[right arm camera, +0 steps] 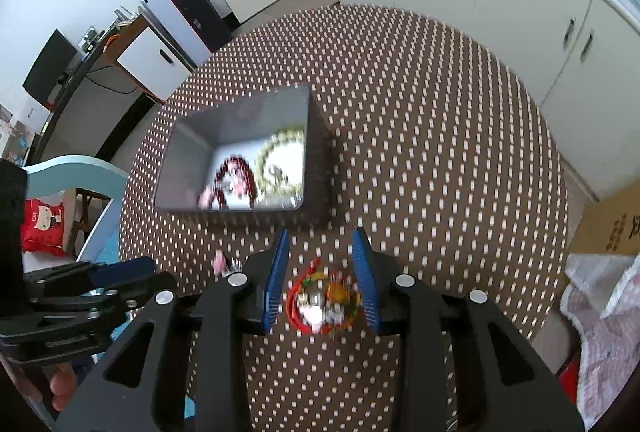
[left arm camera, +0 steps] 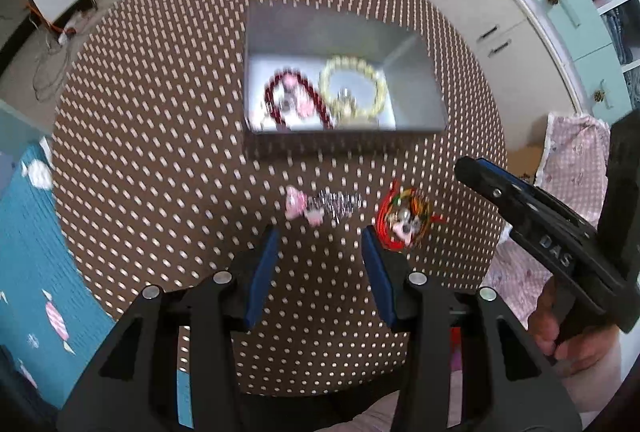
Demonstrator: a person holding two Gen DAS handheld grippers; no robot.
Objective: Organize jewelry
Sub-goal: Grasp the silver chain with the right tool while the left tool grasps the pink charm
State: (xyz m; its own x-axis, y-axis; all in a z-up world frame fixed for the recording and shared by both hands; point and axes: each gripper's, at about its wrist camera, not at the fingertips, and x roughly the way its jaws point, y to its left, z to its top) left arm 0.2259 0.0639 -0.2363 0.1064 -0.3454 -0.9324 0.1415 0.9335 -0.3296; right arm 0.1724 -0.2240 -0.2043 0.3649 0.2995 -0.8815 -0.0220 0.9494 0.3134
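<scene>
Because motion blur softens both views, bead detail is unreadable. Right gripper (right arm camera: 320, 274): jaws apart around the red corded bracelet (right arm camera: 320, 302) on the tabletop (right arm camera: 440, 152), no contact discernible. Left gripper (left arm camera: 320, 256): open, empty, just short of the pink-and-silver bracelet (left arm camera: 320, 208). Grey box (left arm camera: 416, 72) contains yellow (left arm camera: 354, 88) and dark-red (left arm camera: 296, 96) bracelets, partly hidden by its near wall.

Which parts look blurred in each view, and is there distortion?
Left wrist view: the box and the bracelets on the table are motion-smeared, while the left gripper stays sharp. Right wrist view: the same box is smeared, the room edges bend from the fisheye lens.
</scene>
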